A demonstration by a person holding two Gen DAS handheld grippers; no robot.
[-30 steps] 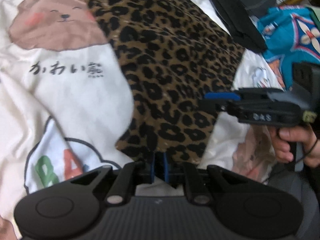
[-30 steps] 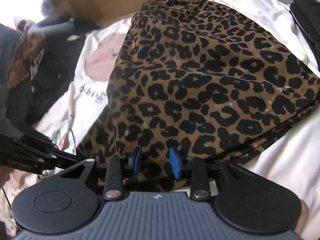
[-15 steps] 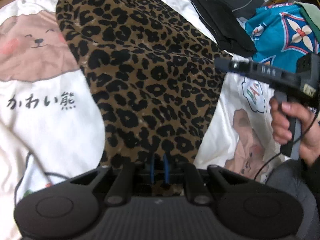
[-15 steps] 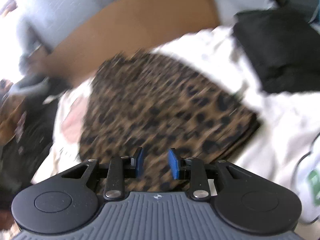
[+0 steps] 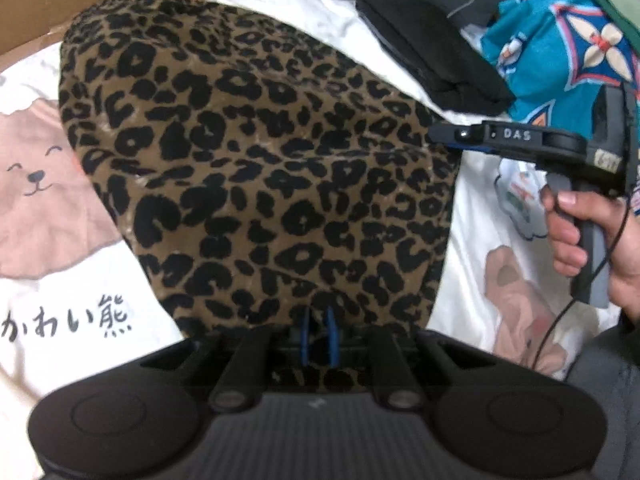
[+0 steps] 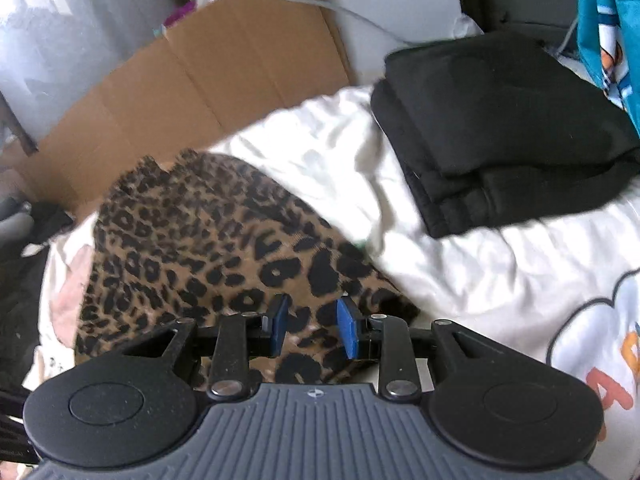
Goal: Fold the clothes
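Leopard-print garment point(image 5: 256, 168): brown with black spots, folded into a rounded block, lying on the white bedsheet point(image 5: 72, 288), which is printed with a bear and black script. In the right wrist view the same garment point(image 6: 208, 248) sits at lower left, somewhat blurred.

Left gripper point(image 5: 319, 334): blue pads nearly together, clamped on the garment's near edge; the cloth runs down between them.

Right gripper point(image 6: 313, 327): blue pads apart, poised over the garment's near right corner; whether they touch the cloth is unclear. In the left wrist view it point(image 5: 440, 136) reaches in from the right at the garment's edge, held by a hand point(image 5: 592, 240).

Black folded clothing point(image 6: 500, 136): on the sheet, beyond the garment, apart from it.

Teal printed fabric point(image 5: 556, 48): far right.

Flattened cardboard point(image 6: 192, 92): behind the bed.
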